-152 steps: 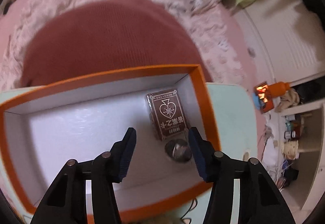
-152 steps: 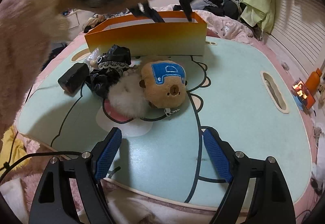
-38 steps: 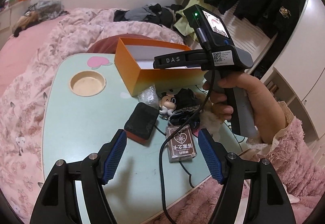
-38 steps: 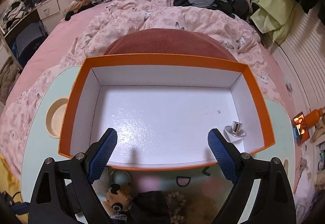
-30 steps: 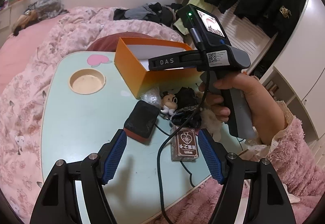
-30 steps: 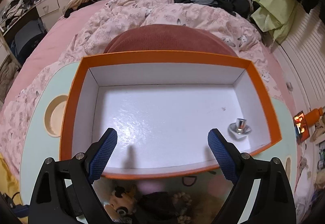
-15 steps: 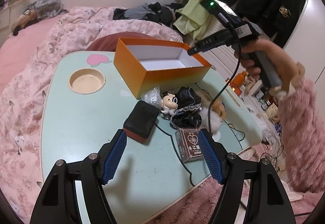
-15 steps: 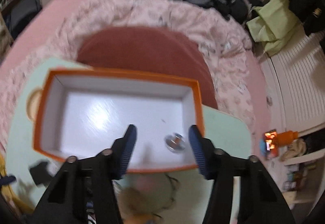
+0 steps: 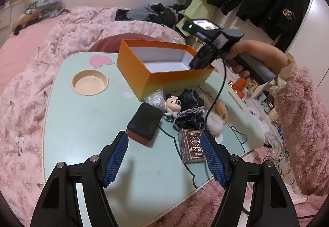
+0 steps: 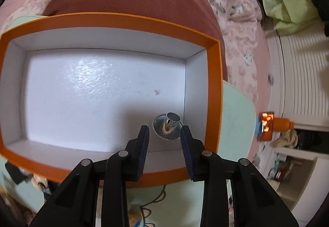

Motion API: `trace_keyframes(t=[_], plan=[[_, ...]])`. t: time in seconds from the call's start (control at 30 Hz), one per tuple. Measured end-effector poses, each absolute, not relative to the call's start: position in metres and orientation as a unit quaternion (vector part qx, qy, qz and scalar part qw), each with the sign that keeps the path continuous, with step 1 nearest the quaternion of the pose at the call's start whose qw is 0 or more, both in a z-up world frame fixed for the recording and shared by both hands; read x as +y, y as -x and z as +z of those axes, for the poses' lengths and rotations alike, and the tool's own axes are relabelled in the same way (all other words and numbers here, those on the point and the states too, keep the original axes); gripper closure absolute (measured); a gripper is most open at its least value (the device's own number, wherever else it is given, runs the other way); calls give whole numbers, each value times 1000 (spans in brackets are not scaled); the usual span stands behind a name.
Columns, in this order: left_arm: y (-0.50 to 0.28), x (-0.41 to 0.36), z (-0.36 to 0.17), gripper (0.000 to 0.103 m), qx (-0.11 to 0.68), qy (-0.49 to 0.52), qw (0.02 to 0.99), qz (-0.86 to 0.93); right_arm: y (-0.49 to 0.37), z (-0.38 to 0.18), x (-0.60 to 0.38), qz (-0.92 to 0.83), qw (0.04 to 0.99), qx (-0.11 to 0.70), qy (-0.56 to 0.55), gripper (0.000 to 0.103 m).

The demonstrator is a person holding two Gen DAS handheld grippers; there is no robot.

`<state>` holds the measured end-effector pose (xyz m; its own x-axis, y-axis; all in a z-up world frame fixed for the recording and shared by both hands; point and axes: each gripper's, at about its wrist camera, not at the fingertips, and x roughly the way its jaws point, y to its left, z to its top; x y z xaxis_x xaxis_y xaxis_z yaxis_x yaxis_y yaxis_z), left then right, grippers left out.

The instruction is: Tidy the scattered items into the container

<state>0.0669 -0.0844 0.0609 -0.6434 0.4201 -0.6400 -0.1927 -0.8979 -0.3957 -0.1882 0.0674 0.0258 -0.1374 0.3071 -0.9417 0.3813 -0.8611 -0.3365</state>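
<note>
The orange box point(image 10: 213, 74) with a white inside holds one small silver metal piece point(image 10: 167, 125) near its right end. My right gripper point(image 10: 164, 130) points down into that corner; its jaws are closing, with the silver piece just beyond the fingertips and no pad touching it. In the left wrist view, a hand holds the right gripper point(image 9: 198, 60) over the right end of the orange box point(image 9: 164, 80). My left gripper point(image 9: 164, 142) hangs open over the table. A brown card box point(image 9: 190, 148) lies by its right finger and a black pouch point(image 9: 145, 122) lies ahead.
A Mickey figure point(image 9: 173, 103), black lace cloth point(image 9: 190, 112), a crinkled clear bag point(image 9: 156, 98) and a fluffy plush point(image 9: 219, 118) lie in front of the box on the mint table point(image 9: 82, 124). A round cup recess point(image 9: 90, 82) is at the left. Pink bedding surrounds the table.
The right gripper swung to the box's right end, tipped downward and narrowed its jaws around the spot of the silver piece. The left gripper and the table items stayed put.
</note>
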Motion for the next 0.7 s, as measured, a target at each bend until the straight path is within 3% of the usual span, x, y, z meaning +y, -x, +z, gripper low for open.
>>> trace_keyframes(t=[0.17,0.43,0.7], plan=[[-67,-86,61,31,-150,384,171,895,194,13,71,-696,38,223,-682,77],[-67,-87,61,31,-152,386,172,893,185,20,72,-721,54,215,-657,77],[-67,-86,60,31,-152,387,172,893,148,87,56,-820,94,196,-529,77]])
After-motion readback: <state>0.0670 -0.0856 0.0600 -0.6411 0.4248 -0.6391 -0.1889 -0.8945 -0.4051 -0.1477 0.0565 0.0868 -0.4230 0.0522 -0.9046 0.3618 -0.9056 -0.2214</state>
